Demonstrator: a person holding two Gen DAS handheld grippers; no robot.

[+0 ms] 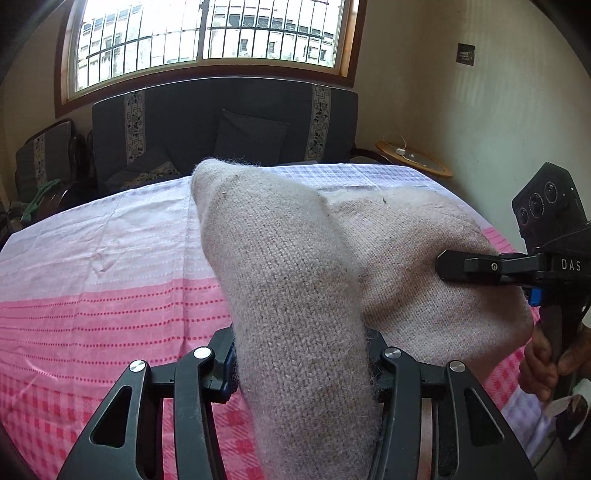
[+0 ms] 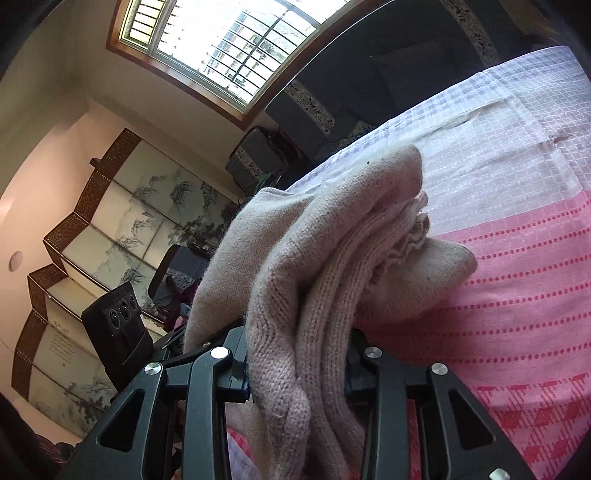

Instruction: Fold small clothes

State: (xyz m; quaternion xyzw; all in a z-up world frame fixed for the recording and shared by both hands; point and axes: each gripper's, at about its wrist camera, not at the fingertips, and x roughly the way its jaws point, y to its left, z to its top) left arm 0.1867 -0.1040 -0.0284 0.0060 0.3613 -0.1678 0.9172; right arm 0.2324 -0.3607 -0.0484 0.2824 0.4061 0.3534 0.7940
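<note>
A beige knit garment point(image 1: 295, 295) is hanging above the pink checked bedspread point(image 1: 92, 314), both the left gripper point(image 1: 303, 369) and the right gripper point(image 2: 299, 369) clamping bunched folds. Seemingly mid-fold, the person is needing to lay it flat next.

- A barred window point(image 1: 207, 33) with a wooden frame lets in bright daylight.
- Directly below the window stands a dark sofa point(image 1: 225, 122) with patterned strips and a dark cushion point(image 1: 249, 142).
- Right of the sofa: a cream wall point(image 1: 461, 122) and a small round wooden table point(image 1: 413, 158).
- Left of the window, in the right wrist view, stands a painted folding screen point(image 2: 110, 236).
</note>
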